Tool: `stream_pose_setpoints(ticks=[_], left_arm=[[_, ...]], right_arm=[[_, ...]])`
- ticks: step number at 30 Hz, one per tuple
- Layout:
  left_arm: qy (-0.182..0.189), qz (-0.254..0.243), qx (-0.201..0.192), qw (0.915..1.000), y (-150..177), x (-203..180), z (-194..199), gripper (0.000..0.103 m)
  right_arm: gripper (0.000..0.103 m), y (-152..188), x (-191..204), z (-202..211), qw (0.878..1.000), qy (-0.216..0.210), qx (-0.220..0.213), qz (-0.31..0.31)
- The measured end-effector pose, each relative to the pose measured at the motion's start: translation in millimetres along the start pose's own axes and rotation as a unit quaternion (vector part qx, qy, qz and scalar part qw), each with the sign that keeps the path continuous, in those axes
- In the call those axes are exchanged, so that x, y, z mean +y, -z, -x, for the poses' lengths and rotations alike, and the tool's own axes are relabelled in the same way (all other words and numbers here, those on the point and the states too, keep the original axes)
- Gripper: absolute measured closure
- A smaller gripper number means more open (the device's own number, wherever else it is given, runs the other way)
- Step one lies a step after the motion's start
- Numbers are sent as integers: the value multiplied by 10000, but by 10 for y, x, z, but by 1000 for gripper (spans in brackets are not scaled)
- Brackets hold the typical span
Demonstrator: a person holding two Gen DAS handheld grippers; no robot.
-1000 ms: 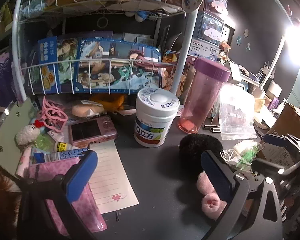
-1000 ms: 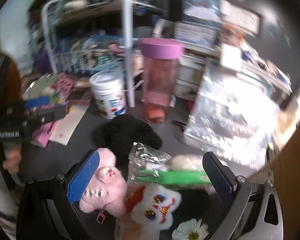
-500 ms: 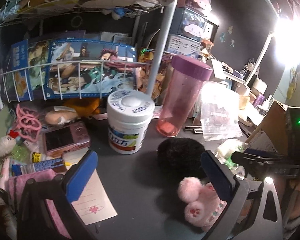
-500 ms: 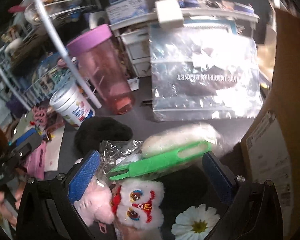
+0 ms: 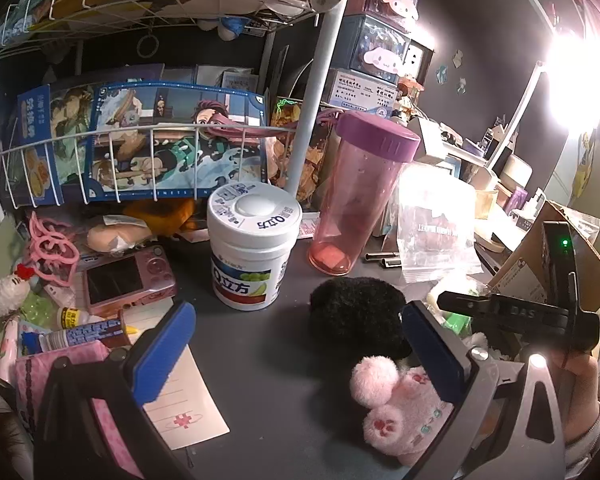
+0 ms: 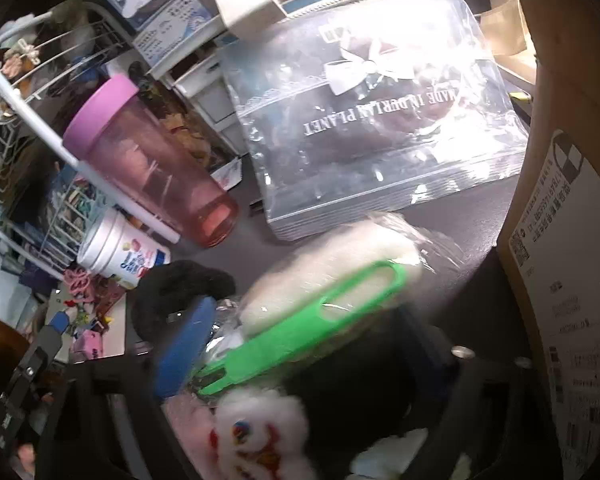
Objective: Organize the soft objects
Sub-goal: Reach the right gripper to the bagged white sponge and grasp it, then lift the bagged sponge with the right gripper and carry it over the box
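Note:
A black fluffy plush (image 5: 358,320) lies mid-desk, with a pink plush (image 5: 400,408) just in front of it; both touch my left gripper's right finger. My left gripper (image 5: 300,352) is open and empty above the desk. In the right wrist view my right gripper (image 6: 300,344) is open, low over a clear bag holding a white plush and a green tool (image 6: 320,312). The view is blurred. A white lion-face plush (image 6: 260,436) lies below the bag, the black plush (image 6: 172,296) to its left.
A white jar (image 5: 252,248) and a pink tumbler (image 5: 356,196) stand behind the plushes. A wire rack (image 5: 140,136) fills the back left. A pink camera (image 5: 128,280) and notepad (image 5: 180,400) lie at left. A clear zip bag (image 6: 372,120) and cardboard box (image 6: 572,280) stand at right.
My left gripper has moved right and closer to the black and pink plushes. My right gripper has dropped lower and forward over the bagged white plush, with motion blur.

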State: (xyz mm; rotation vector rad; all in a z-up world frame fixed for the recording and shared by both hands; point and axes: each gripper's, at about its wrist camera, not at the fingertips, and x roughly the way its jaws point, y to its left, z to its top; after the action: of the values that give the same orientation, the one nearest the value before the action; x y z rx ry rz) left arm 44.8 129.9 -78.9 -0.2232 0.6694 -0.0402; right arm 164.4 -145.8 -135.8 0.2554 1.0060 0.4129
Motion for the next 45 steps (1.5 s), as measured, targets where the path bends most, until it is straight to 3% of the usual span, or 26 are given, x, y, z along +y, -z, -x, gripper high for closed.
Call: stream_pose_setpoints(ticks=[5, 11, 17, 20, 25, 27, 32, 34, 36, 39, 40, 45], left_arm=[[-38, -11, 24, 10000, 2, -24, -19, 0], [-44, -78, -18, 10000, -18, -94, 7, 0], [-53, -73, -77, 9999, -13, -118, 78, 0], [-74, -61, -147, 9998, -24, -104, 155, 0], [-168, 25, -354, 9992, -74, -21, 330, 0], [-200, 59, -422, 9989, -85, 17, 392, 0], [-293, 101, -425, 9986, -55, 65, 447, 0], [-295, 83, -376, 9988, -38, 48, 425, 0], [-289, 46, -304, 9991, -21, 25, 392, 0], [-267, -17, -233, 9994, -16, -19, 343, 0], [-264, -30, -224, 9994, -15, -31, 331, 0], [-208, -45, -201, 9996, -14, -56, 302, 0]], right_arm=[[55, 5, -32, -4, 9999, -150, 20, 28], [74, 31, 67, 61, 9988, -301, -164, 351], [80, 52, 255, 221, 9941, -458, -470, 864], [80, 53, 361, 333, 9900, -731, -539, 1078], [80, 62, 667, 601, 9732, -1225, -591, 1854], [80, 61, 788, 650, 9619, -1566, -274, 2225], [77, 216, 990, 541, 9391, -1429, 570, 3072], [77, 251, 976, 448, 9410, -1061, 784, 3117], [71, 267, 961, 381, 9421, -593, 825, 3196], [49, 213, 890, 366, 9477, -103, 619, 3128], [42, 190, 878, 380, 9500, -76, 564, 3070], [31, 84, 862, 331, 9611, -443, 678, 2642]])
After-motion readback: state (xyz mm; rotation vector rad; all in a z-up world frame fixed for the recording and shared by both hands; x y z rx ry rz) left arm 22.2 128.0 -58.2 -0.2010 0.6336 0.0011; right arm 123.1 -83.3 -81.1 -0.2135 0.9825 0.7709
